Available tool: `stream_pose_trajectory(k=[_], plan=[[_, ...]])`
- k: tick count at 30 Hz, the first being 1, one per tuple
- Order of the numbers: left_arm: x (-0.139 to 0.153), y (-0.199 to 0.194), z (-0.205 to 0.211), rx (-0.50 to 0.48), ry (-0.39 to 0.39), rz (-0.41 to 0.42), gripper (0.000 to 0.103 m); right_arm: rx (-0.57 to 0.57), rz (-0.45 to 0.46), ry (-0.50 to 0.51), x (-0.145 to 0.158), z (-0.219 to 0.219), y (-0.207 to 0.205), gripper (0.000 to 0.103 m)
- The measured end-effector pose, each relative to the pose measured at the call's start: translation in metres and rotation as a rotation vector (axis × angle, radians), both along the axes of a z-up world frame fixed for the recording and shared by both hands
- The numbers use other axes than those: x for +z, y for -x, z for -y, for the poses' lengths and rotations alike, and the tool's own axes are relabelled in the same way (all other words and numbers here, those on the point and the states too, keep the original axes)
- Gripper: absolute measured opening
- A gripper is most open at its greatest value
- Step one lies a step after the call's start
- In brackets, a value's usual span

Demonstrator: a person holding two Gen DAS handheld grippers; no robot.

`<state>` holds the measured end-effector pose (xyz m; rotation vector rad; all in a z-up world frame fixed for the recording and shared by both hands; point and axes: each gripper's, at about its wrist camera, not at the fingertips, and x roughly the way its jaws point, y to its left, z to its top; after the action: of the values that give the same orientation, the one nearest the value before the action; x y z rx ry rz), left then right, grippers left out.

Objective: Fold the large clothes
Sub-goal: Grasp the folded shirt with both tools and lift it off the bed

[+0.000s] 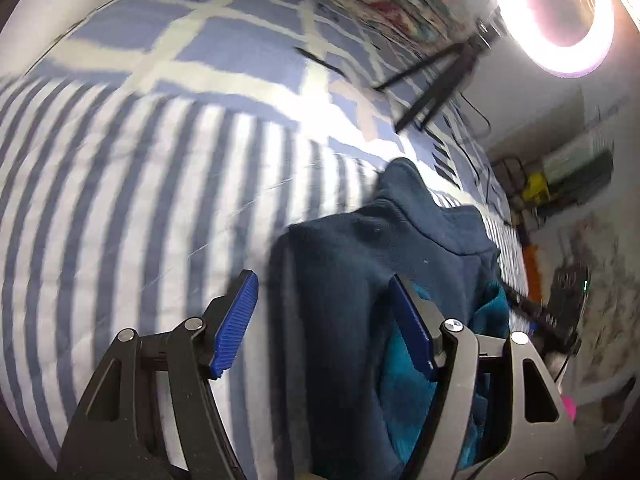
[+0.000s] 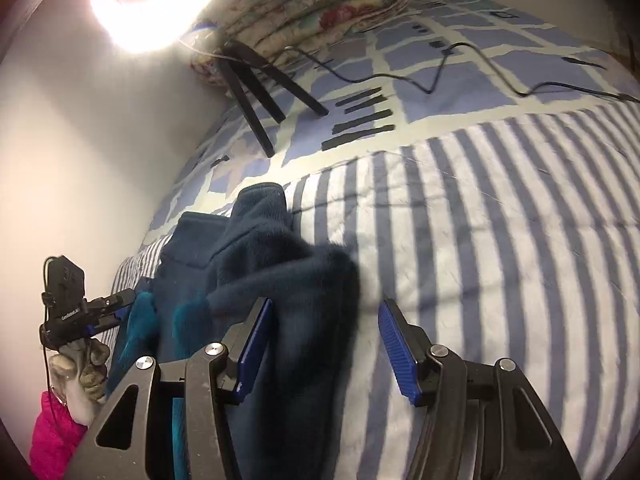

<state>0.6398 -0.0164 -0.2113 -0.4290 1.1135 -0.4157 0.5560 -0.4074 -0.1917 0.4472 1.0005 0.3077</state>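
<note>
**Fleece bunched on the bed, fold barely begun**

Nearest the left lens, the left gripper point(image 1: 324, 320) stood with its jaws wide apart, holding nothing; the near edge of the fleece point(image 1: 384, 256) ran between its blue pads point(image 1: 236, 320) without being pinched. The right gripper point(image 2: 324, 344) was likewise spread wide and empty, with a dark lobe of the fleece point(image 2: 280, 264) lying in the gap and against the left-hand pad. Motion blur softened that lobe, so whether the cloth touched the pad or only hung in front of it was hard to tell.

The fleece, dark navy with a teal lining showing at its folds, lay in a crumpled heap on the striped bedspread point(image 1: 120, 200), toward the side of the bed near the wall point(image 2: 100, 140). Its collar or cuff poked up toward the checked part of the cover. A ring light point(image 2: 156, 4) on a tripod point(image 2: 256, 92) stood beyond it, with a cable point(image 2: 440, 68) trailing across the bed and a folded floral quilt point(image 2: 320, 4) behind.

Judged from this, little of the job was done: the garment was neither spread flat nor squared, and no neat fold showed. Still to do were gripping two edges, laying it out smooth, bringing in the sleeves, and doubling the body over.
</note>
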Motion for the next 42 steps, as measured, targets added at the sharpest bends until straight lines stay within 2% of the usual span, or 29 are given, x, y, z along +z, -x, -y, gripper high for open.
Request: stream_pose_trajectory(k=[1,3,5,7,8,9,12,18,25,29,35,39,42], plan=[[-0.001,-0.002,0.005,-0.020,-0.019,0.006,0.056,0.010,0.008,0.002,0.000,-0.003,-0.003,0.058],[-0.004,-0.005,0.018,-0.060,-0.055,0.018,0.047,0.036,0.011,0.000,0.001,-0.008,-0.010,0.058],[-0.005,-0.007,0.023,-0.070,-0.053,0.037,0.041,0.062,0.013,0.000,0.001,-0.014,-0.014,0.053],[-0.005,-0.006,0.025,-0.070,-0.051,0.044,0.011,0.094,0.011,0.018,0.002,-0.023,-0.017,0.026],[-0.005,-0.006,0.025,-0.065,-0.057,0.049,0.010,0.108,0.015,0.032,0.003,-0.026,-0.017,0.020],[-0.003,-0.004,0.024,-0.063,-0.057,0.054,0.009,0.128,0.028,0.059,0.007,-0.032,-0.016,0.014],[0.004,0.001,0.022,-0.052,-0.041,0.072,0.007,0.157,0.062,0.137,0.020,-0.040,-0.012,0.010],[0.037,0.021,0.022,-0.056,-0.011,0.133,0.006,0.161,0.128,0.189,0.056,-0.042,0.007,0.008],[0.086,0.072,0.018,-0.089,0.032,0.224,0.006,0.179,0.218,0.202,0.097,-0.050,0.044,0.008],[0.118,0.113,0.010,-0.099,0.051,0.264,0.006,0.191,0.252,0.196,0.125,-0.051,0.082,0.008],[0.158,0.189,0.006,-0.144,0.015,0.318,0.006,0.214,0.279,0.172,0.161,-0.042,0.164,0.008],[0.165,0.240,0.002,-0.152,0.022,0.326,0.006,0.227,0.282,0.181,0.176,-0.043,0.219,0.008],[0.160,0.272,-0.001,-0.149,0.033,0.312,0.006,0.228,0.261,0.180,0.173,-0.046,0.249,0.008]])
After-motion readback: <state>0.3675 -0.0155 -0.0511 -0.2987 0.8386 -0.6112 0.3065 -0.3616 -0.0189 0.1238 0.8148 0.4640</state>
